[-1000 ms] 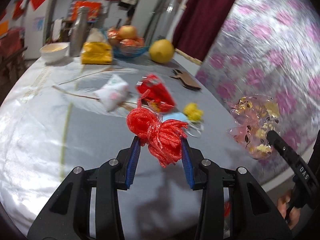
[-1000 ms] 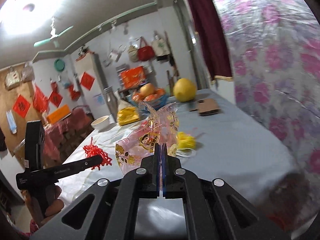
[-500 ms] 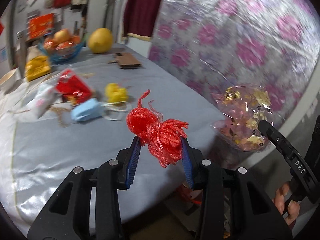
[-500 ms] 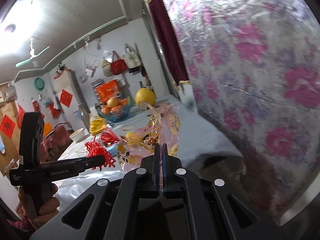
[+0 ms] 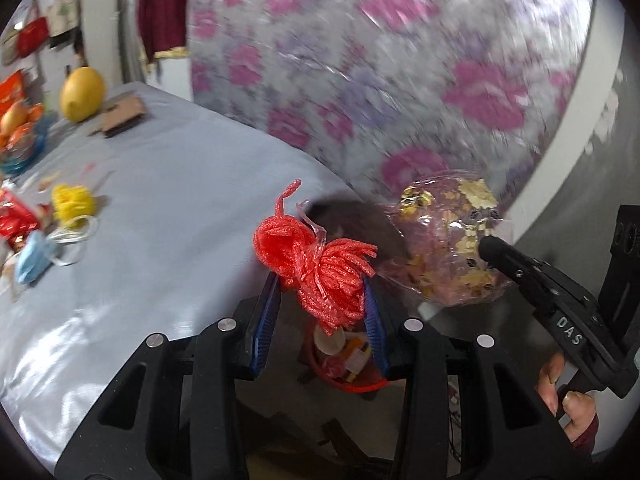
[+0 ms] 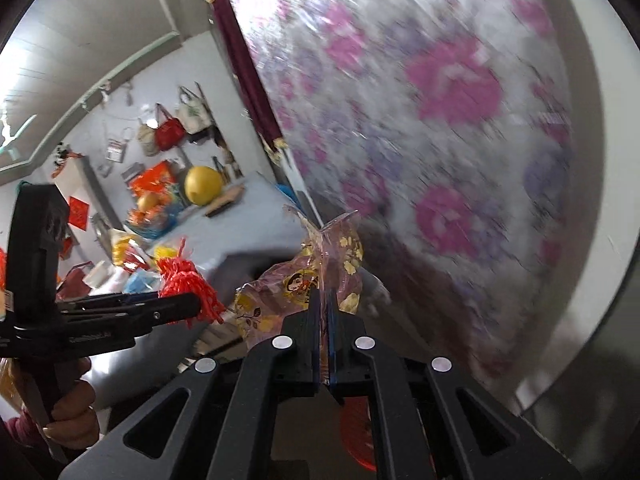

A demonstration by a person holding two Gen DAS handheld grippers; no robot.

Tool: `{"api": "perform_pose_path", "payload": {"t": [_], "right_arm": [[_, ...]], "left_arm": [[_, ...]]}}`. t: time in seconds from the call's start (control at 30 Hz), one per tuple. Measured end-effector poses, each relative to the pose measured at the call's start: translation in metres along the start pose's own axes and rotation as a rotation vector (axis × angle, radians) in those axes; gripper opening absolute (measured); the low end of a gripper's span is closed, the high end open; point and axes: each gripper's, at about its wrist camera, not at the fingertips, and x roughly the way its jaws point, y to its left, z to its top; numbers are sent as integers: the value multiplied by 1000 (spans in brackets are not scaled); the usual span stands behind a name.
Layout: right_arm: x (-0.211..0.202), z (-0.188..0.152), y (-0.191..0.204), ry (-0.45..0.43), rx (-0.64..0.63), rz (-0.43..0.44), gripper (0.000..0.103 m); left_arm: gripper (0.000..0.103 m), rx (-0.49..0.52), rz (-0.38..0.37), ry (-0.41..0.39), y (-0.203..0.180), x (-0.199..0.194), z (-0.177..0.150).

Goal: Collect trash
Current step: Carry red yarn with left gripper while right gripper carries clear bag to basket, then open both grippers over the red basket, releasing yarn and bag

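Observation:
My left gripper (image 5: 322, 284) is shut on a red foam net bundle (image 5: 316, 264), held in the air past the table's edge; it also shows in the right wrist view (image 6: 188, 284). My right gripper (image 6: 322, 300) is shut on a clear pink printed plastic bag (image 6: 304, 280), which also shows in the left wrist view (image 5: 444, 248), just right of the red bundle. A red trash bin (image 5: 348, 364) with scraps inside stands on the floor below the left gripper. Its rim shows in the right wrist view (image 6: 356, 440).
The grey-covered table (image 5: 160, 208) at left holds a yellow foam net (image 5: 74, 202), a blue face mask (image 5: 34, 260), a red packet (image 5: 16, 220), a cardboard piece (image 5: 122, 118), a yellow pomelo (image 5: 82, 90) and a fruit bowl (image 5: 20, 144). A flowered curtain (image 5: 400, 80) hangs right.
Both grippers have swung right, off the table, with their loads. The red bin on the floor has come into view below them.

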Motion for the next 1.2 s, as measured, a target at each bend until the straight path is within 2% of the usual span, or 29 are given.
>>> {"api": "perform_pose_path", "payload": {"t": [0.13,0.33,0.37,0.43,0.47,0.6,0.77,1.03,1.13,1.2], "right_arm": [[18,-19,-20,53,3,-64,5],[64,-59,-53,204,23,-165,5],[76,-69,-59,252,26,-182,8],[92,-85,-71,318,58,-186,32],[93,-88,-75,318,77,-181,42],[83,-83,-86,270,114,-179,42],[55,-70,-102,171,149,-204,48],[48,-66,-114,147,165,-200,49],[47,-65,-110,148,168,-191,49],[45,-64,-110,146,168,-187,49]], "left_arm": [[41,46,-21,56,-21,30,-3],[41,86,-39,137,-37,66,-12],[41,89,-39,148,-40,71,-13],[41,98,-40,170,-43,80,-15],[41,102,-39,179,-45,84,-16],[41,120,-43,216,-51,99,-20],[41,147,-50,252,-61,114,-24],[43,185,-57,270,-74,127,-24],[50,187,-51,263,-78,127,-21],[61,189,-47,250,-79,124,-20]]}}
